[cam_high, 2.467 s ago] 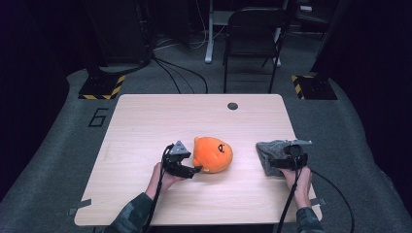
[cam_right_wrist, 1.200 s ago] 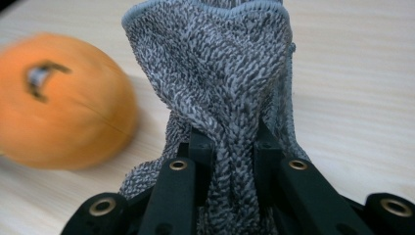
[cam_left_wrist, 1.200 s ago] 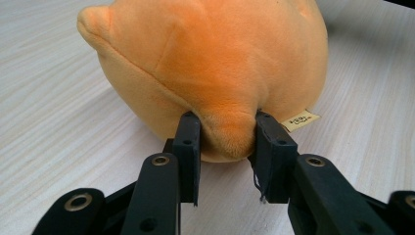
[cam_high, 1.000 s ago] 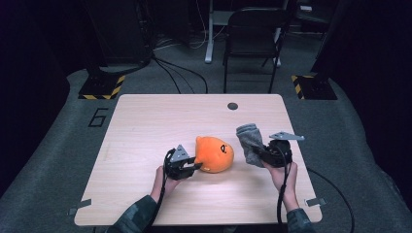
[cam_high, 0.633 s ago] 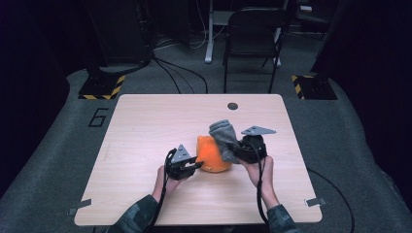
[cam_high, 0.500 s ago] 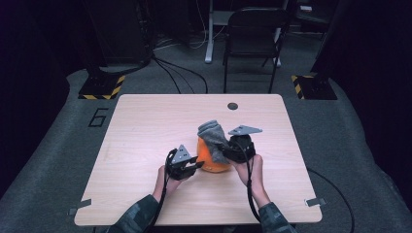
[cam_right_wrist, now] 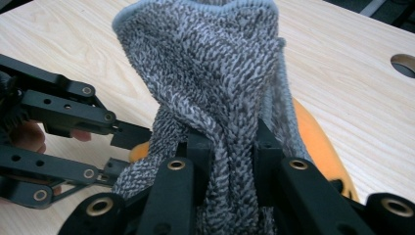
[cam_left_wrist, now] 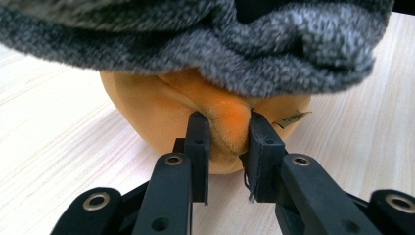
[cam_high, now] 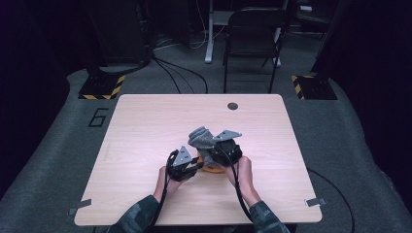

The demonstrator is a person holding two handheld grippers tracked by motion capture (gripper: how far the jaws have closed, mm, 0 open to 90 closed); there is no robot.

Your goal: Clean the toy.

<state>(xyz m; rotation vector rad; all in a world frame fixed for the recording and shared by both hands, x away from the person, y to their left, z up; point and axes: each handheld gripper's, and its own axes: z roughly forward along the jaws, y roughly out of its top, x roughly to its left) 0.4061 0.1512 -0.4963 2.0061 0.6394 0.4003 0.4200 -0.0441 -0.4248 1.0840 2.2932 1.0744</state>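
An orange plush toy [cam_high: 212, 169] lies on the wooden table [cam_high: 145, 121] near its middle. My left gripper [cam_high: 197, 165] is shut on a fold of this orange plush [cam_left_wrist: 147, 103]; its jaws have just been closing on that fold, and its pads [cam_left_wrist: 198, 142] squeeze it. A grey knitted cloth [cam_high: 201, 138] hangs from my right gripper [cam_high: 213, 151], which is shut on it. In the right gripper view the cloth [cam_right_wrist: 215, 73] bunches up between the jaws [cam_right_wrist: 227, 147] and drapes over the orange toy [cam_right_wrist: 313, 142]. The cloth [cam_left_wrist: 244, 44] covers the toy's top.
A round cable hole [cam_high: 232, 106] sits near the table's far edge. A dark chair [cam_high: 252, 29] stands behind the table. Black-and-yellow floor blocks [cam_high: 99, 87] flank the far corners. Bare wood lies to the left and right of both hands.
My right gripper has carried the grey cloth leftward from the table's right side until it lies over the orange toy. The left gripper has stayed at the toy's left side.
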